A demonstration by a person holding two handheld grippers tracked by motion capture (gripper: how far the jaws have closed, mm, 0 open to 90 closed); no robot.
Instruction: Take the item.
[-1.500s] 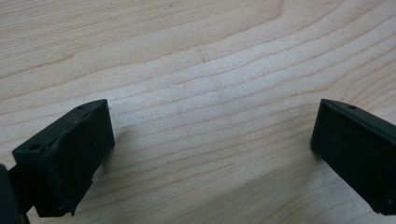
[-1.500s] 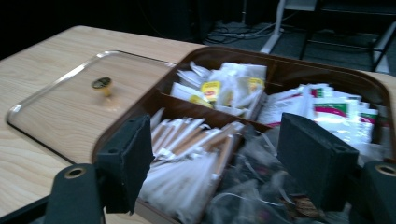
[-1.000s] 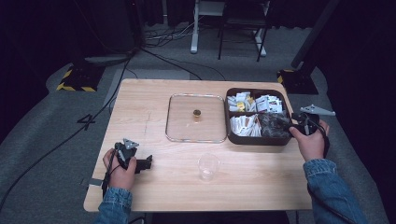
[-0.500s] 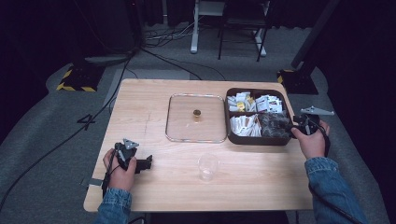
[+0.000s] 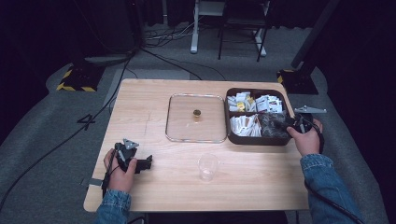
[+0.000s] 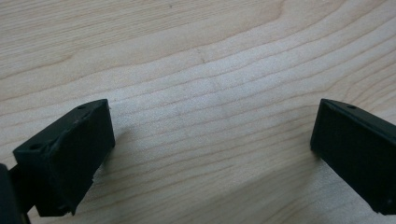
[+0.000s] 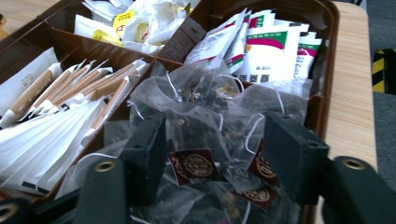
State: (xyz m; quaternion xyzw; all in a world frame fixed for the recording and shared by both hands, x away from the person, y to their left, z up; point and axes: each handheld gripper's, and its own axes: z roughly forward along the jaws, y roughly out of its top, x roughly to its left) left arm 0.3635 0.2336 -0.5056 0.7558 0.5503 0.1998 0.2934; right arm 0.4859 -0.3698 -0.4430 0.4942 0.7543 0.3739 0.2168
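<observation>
Wooden bench, light grain, seen from above.

Left gripper held in the person's left hand, near the bench's front left corner. Fingers spread wide apart, nothing between them; in the left gripper view bare wood shows across the whole gap, the fingers low over the bench surface.

Right gripper in the right hand, at the right edge of the bench. Its fingers reach into the front right compartment of a dark brown divided tray that sits toward the far right corner. Fingers parted, standing on either side of a heap of clear mesh tea bags with dark red round tags; the bags lie in the gap, but whether the fingers press on any of them cannot be told.

Other tray compartments: long paper stick sachets, white and tan, in the front left one; white packets with green and magenta print in the far right one; crumpled white and yellow packets in the far left one.

Just beside the tray's left side, a clear square lid with rounded corners lies flat, a small brass-coloured knob at its middle.

Clear plastic cup stands upright near the front edge, about mid-bench, between the two hands and apart from both.
</observation>
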